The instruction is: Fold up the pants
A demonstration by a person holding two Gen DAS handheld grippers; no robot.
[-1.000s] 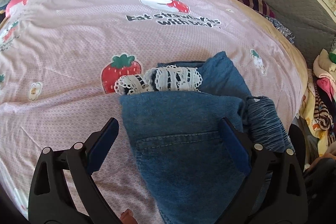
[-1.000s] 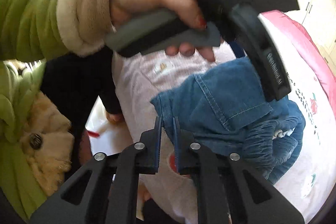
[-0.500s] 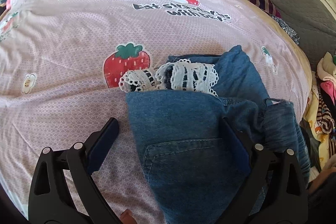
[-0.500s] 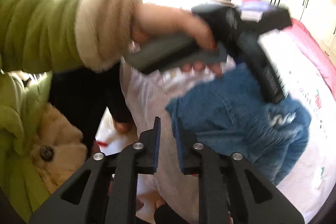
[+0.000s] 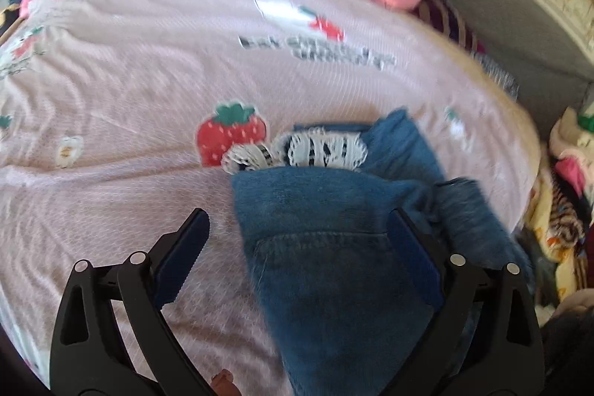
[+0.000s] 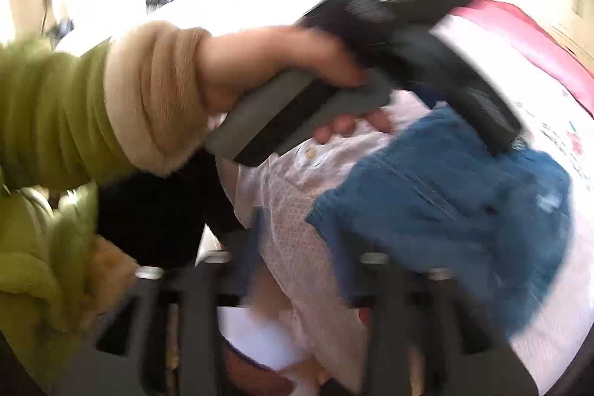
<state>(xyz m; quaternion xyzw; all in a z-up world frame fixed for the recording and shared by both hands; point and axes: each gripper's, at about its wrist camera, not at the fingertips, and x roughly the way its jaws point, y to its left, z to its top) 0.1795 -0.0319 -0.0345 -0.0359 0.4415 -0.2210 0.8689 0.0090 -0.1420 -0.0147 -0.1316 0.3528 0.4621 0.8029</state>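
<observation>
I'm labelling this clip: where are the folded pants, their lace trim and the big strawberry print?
Folded pants [image 5: 334,247]: left wrist view, on the denim by the pocket seam.
Lace trim [image 5: 323,149]: left wrist view, on the white lace.
Strawberry print [image 5: 226,132]: left wrist view, on the red fruit.

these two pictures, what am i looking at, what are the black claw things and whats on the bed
There is no robot here: a person holds a hand-held gripper in each hand, and a wide-angle camera on each one looks forward along its two fingers. One picture is from the left gripper; its fingers stand wide open over a folded pair of blue denim pants with white lace trim. The pants lie on a pink bed sheet printed with strawberries. The other, blurred picture is from the right gripper, whose fingers have just been opening with nothing gripped between them. It looks across at the person's left hand, in a green sleeve, holding the other gripper above the pants. Neither gripper holds anything.
</observation>
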